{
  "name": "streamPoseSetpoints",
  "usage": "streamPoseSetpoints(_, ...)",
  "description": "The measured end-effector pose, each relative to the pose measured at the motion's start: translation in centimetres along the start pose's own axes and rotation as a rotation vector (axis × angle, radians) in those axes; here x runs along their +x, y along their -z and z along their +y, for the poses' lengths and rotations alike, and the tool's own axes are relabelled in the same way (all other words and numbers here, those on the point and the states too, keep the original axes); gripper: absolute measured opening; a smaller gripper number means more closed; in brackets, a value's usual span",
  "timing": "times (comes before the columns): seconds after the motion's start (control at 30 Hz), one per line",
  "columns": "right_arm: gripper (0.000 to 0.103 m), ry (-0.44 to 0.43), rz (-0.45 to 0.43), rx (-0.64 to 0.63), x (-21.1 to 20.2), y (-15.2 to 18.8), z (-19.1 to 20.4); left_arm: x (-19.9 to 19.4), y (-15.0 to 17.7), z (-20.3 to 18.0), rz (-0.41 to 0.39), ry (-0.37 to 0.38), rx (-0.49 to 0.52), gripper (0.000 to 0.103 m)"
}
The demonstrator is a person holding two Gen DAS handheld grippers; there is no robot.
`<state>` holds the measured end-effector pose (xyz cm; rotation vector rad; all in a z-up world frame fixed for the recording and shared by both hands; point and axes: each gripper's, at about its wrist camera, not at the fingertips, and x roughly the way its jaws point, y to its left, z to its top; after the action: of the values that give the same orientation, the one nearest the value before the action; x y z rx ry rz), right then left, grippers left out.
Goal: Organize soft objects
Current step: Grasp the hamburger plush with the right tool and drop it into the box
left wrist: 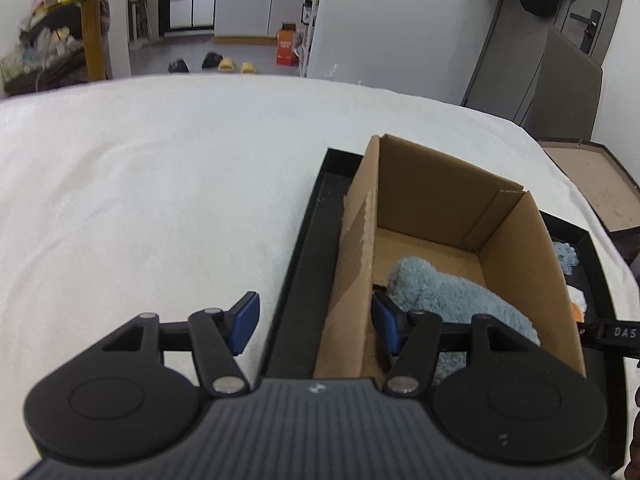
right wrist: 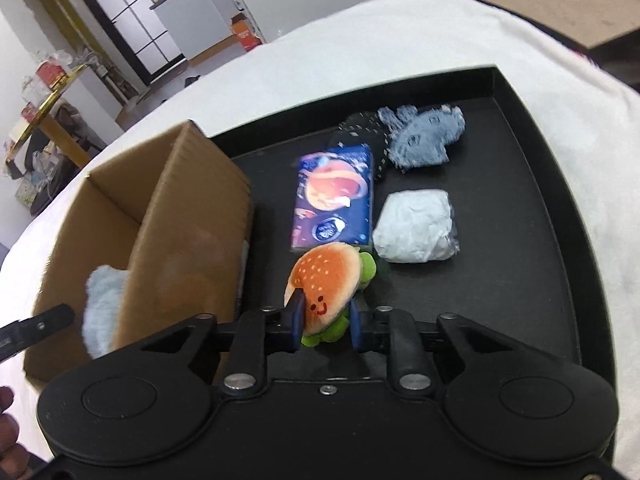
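My right gripper [right wrist: 326,320] is shut on a small burger plush [right wrist: 324,280] with a smiling face and green trim, low over the black tray [right wrist: 520,200]. An open cardboard box [right wrist: 180,220] stands on the tray's left part, and a fluffy light-blue plush [left wrist: 448,296] lies inside it. My left gripper [left wrist: 316,324] is open and straddles the left wall of the box [left wrist: 352,272]. One pad is inside beside the blue plush, the other outside, and neither presses on the wall.
On the tray lie a planet-print tissue pack [right wrist: 334,200], a dark dotted sock [right wrist: 368,132], a frayed blue cloth [right wrist: 424,136] and a pale wrapped bundle [right wrist: 416,228]. A white cloth [left wrist: 160,180] covers the surface around the tray. A hand [right wrist: 6,420] shows at the lower left.
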<state>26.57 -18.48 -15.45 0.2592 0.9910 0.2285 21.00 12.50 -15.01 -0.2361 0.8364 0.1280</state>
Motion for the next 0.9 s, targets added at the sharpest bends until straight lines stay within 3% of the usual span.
streamPoseSetpoints(0.2,0.021,0.023,-0.035,-0.037,-2.8,-0.8,1.0,0.4,0.3,0.3,0.017,-0.008,-0.009,0.06)
streamPoseSetpoints(0.9,0.022,0.062,-0.13,-0.266,-7.5,-6.0,7.8,-0.2,0.3,0.5,0.028,0.094,-0.025,0.057)
